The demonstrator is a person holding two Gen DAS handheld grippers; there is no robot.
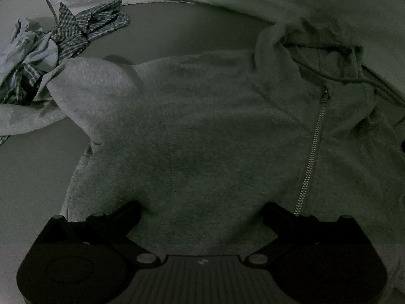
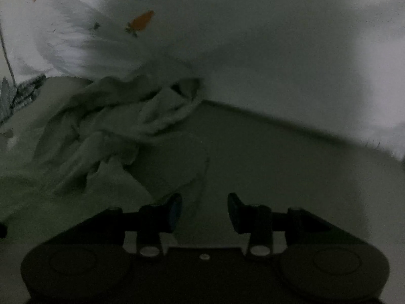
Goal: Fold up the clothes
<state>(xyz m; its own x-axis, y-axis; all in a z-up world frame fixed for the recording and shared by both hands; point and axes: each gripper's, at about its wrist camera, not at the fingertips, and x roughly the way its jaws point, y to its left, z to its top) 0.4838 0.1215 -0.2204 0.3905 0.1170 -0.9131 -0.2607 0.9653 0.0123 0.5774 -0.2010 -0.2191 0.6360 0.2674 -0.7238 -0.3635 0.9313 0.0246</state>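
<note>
Beside your half-open, empty right gripper (image 2: 204, 209), the hoodie's (image 2: 106, 131) crumpled sleeve lies up-left, while your left gripper (image 1: 202, 212) spreads wide over its body.

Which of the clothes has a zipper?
The grey hoodie, spread flat under the left gripper; the crumpled checked shirt beyond it shows none.

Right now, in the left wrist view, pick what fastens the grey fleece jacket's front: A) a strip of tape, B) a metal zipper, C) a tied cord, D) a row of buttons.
B: a metal zipper runs down the grey fleece jacket, its pull near the collar.
</note>
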